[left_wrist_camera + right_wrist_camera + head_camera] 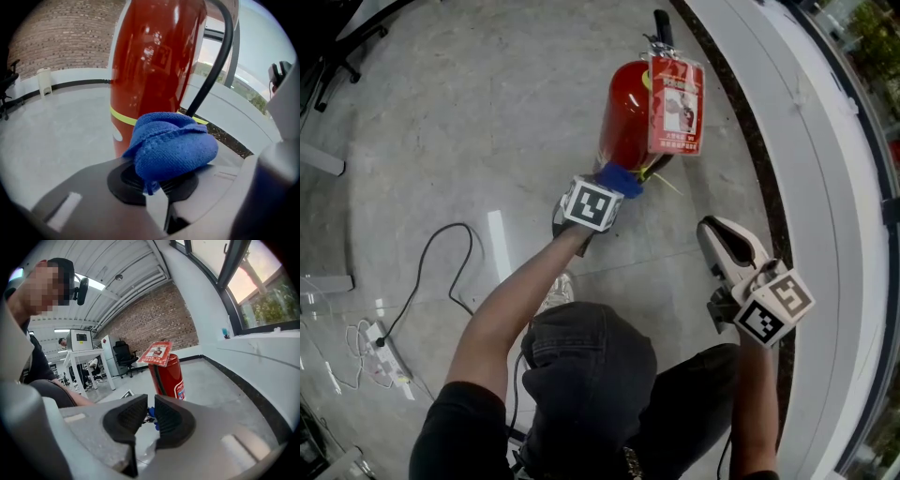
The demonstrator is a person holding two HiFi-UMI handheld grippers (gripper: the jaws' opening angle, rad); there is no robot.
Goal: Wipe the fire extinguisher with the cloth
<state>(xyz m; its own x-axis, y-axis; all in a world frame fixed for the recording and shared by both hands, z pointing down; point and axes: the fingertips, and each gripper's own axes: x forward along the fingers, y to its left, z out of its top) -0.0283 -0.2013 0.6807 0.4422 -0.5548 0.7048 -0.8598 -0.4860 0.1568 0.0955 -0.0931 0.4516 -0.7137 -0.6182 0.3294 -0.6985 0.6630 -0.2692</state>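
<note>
A red fire extinguisher (623, 117) stands on the grey floor near the wall, with a red and white tag (675, 103) hanging at its top. My left gripper (614, 187) is shut on a bunched blue cloth (621, 178), which sits at the cylinder's lower part. In the left gripper view the cloth (171, 145) bulges over the jaws, just in front of the red body (150, 61) and its black hose (211, 70). My right gripper (706, 228) hovers to the right, away from the extinguisher (168, 376). Its pads (171, 420) stand almost together, nothing between them.
A white window ledge (825, 187) with a dark skirting strip (750, 131) curves along the right. A black cable (422, 281) and a power strip (380, 347) lie on the floor at left. Desks, a chair (123, 355) and people sit far back.
</note>
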